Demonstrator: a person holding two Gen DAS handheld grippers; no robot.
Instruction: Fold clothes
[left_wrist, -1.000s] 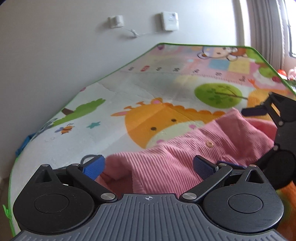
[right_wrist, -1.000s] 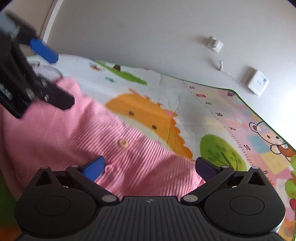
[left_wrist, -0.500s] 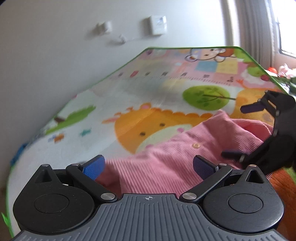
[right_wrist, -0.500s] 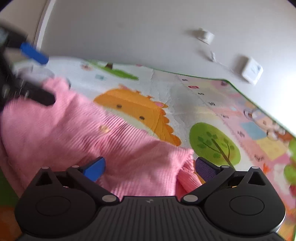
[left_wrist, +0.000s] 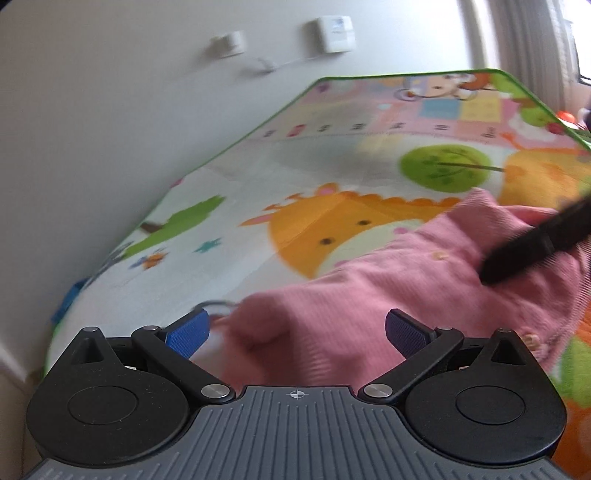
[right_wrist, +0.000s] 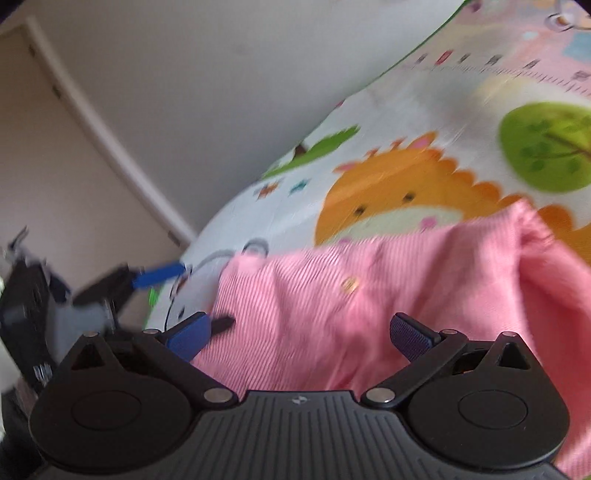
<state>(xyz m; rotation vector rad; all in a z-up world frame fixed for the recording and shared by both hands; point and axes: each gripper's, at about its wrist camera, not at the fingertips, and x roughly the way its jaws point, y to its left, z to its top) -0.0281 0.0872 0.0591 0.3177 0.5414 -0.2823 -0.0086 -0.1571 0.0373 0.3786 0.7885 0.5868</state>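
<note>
A pink corduroy garment (left_wrist: 388, 291) with small buttons lies bunched on the colourful play mat (left_wrist: 332, 173). It also shows in the right wrist view (right_wrist: 369, 295). My left gripper (left_wrist: 295, 334) is open, its blue pads on either side of a fold of the garment's near edge. My right gripper (right_wrist: 301, 334) is open over the garment. A black finger of the right gripper (left_wrist: 535, 243) crosses the garment at the right of the left wrist view. The left gripper (right_wrist: 147, 280) shows blurred at the left of the right wrist view.
The mat (right_wrist: 406, 184) runs along a white wall (left_wrist: 129, 92) with a socket and a white box (left_wrist: 336, 33). A curtain (left_wrist: 528, 40) hangs at the far right. A door frame (right_wrist: 110, 155) stands left of the mat.
Both grippers pulled back toward the near edge of the garment. The right gripper swung left, so its view now faces the door and the left gripper.
</note>
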